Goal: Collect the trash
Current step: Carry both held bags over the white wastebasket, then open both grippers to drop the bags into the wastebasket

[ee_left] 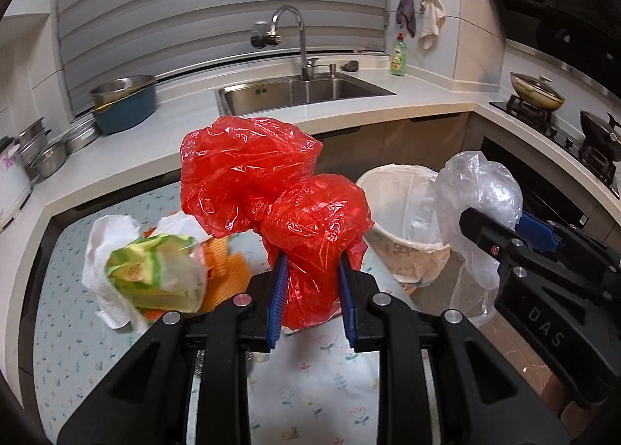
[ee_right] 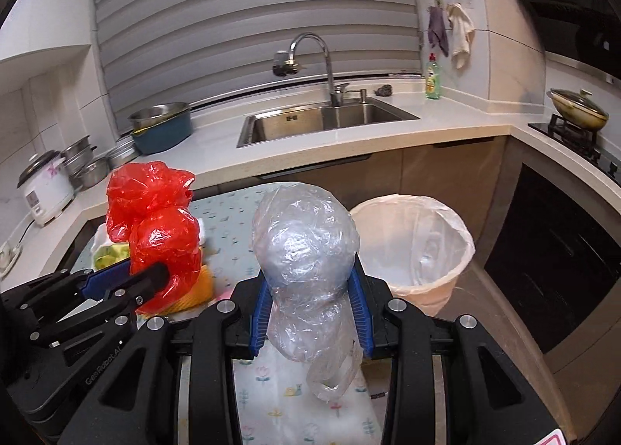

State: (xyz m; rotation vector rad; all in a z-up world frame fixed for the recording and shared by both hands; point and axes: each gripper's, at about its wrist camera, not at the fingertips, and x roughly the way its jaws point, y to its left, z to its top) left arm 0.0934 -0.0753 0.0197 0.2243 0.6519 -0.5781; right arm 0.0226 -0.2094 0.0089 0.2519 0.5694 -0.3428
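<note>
My left gripper (ee_left: 312,270) is shut on a crumpled red plastic bag (ee_left: 271,188) and holds it above the patterned table (ee_left: 70,320); the bag also shows in the right wrist view (ee_right: 155,219). My right gripper (ee_right: 310,289) is shut on a crumpled clear plastic bag (ee_right: 302,251), held just left of the lined trash bin (ee_right: 415,251). The bin (ee_left: 399,212) stands on the floor past the table's right edge. A white paper towel with a green wrapper (ee_left: 151,270) and an orange cloth (ee_left: 225,266) lie on the table at the left.
A kitchen counter (ee_left: 186,142) wraps around behind, with a sink (ee_left: 299,93), faucet, blue pot (ee_left: 124,103), steel pots and a rice cooker (ee_right: 42,188). A stove with pans (ee_left: 543,99) is at the right. Dish soap (ee_left: 396,56) stands by the sink.
</note>
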